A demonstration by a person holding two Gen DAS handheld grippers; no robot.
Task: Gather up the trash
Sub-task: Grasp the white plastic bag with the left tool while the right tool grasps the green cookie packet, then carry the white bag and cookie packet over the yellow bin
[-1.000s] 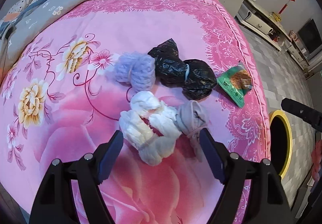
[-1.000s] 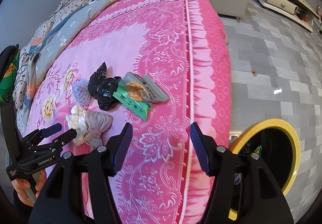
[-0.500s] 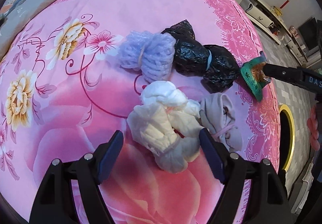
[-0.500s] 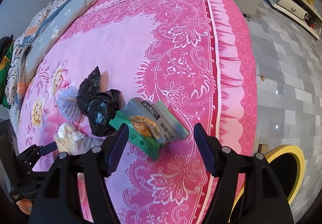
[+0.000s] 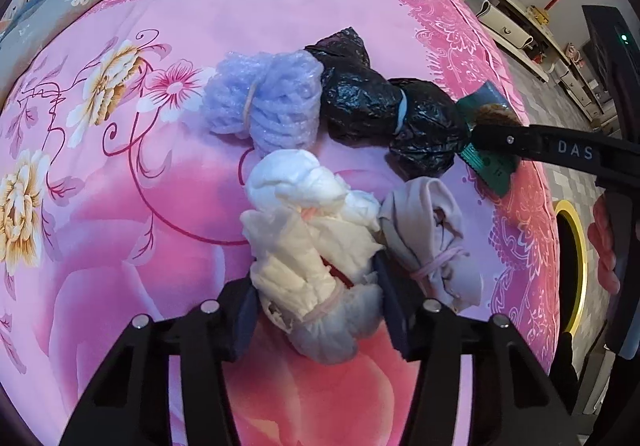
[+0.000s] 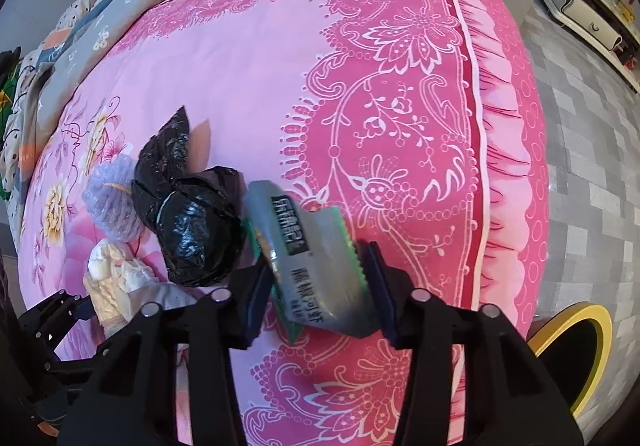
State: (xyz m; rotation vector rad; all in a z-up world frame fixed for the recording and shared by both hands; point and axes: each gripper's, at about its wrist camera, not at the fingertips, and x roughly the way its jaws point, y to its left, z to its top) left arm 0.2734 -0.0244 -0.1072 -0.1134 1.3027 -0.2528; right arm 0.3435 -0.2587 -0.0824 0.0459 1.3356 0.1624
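In the left wrist view, the left tool squeezes the white bundle on the pink bed, near the bed's right edge. In the right wrist view, the right tool pinches the green snack packet beside the black bag; the yellow bin sits on the floor past that edge.

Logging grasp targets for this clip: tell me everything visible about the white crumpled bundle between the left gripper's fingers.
The white crumpled plastic bundle looks like thin bags or wrap wadded into a lumpy roll, cream to white, bound near its lower end by a pale rubber band. It lies on the pink floral bedspread. The left gripper brackets its lower end, pads against its sides. The grey tied bundle touches its right side; the lilac bubble-wrap bundle sits just beyond it.
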